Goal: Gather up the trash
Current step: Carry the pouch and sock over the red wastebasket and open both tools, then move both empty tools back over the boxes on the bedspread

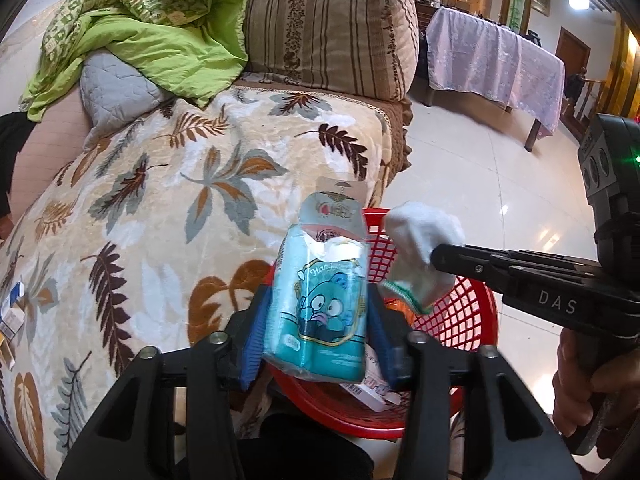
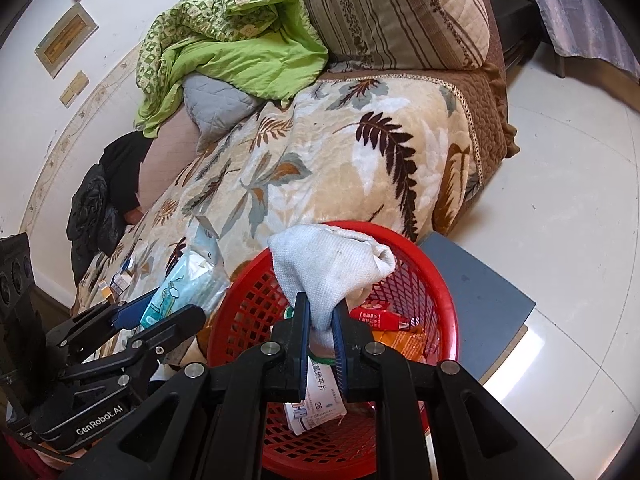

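Now tissue pack [image 1: 320,312] between left hand-held gripper [image 1: 316,336] pads, over basket [image 1: 460,320]

A red plastic mesh basket [image 2: 436,280] is showing a glossy, moulded lattice, and over its rim a white knitted cloth sock [image 2: 332,268] is looking soft and slightly pilled, while beside it a teal tissue pack in thin plastic film [image 1: 320,312] is shining and crinkling. Behind the basket a cream plush blanket with a leaf pattern [image 1: 160,208] is looking fuzzy and matt, and beneath it polished white floor tiles [image 1: 480,160] are gleaming.

teal tissue pack [image 1: 320,312] and white sock [image 2: 332,268] held above red basket [image 2: 432,280].
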Tool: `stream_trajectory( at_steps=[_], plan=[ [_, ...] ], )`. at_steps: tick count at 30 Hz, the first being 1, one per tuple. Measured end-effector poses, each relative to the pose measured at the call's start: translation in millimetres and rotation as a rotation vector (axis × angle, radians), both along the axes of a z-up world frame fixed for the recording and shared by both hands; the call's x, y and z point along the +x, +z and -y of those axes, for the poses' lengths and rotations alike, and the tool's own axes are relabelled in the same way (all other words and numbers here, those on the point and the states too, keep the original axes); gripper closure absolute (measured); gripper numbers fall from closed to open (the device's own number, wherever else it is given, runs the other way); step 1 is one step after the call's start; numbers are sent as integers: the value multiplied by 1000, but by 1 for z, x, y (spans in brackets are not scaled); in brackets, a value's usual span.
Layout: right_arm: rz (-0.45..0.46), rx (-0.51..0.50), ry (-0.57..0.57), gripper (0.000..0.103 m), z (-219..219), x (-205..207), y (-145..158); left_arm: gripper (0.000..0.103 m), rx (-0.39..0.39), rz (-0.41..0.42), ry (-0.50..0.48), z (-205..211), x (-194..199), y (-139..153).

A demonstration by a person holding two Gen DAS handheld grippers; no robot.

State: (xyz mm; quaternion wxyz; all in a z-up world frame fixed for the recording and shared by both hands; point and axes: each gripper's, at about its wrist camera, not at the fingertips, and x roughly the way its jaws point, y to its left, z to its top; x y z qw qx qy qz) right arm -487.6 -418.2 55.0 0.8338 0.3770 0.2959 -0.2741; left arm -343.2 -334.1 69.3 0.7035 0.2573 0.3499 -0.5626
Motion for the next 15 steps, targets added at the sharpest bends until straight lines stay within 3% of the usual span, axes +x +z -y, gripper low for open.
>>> stream_trajectory(
  at_steps=[7, 9, 12, 15],
  plan=[
    [11, -31, -35, 70, 3, -8, 13, 47, -33, -31, 1, -6, 3, 9],
    [17, -33, -41, 69, 3, -8, 16, 47, -41, -33, 11, -9, 6, 12],
    [34, -42, -19, 69, 1, 1, 23, 46, -59, -32, 34, -20, 12, 18],
    [47, -46, 26, 58, -3, 17, 28, 46, -74, -30, 77, -36, 26, 23]
  ],
)
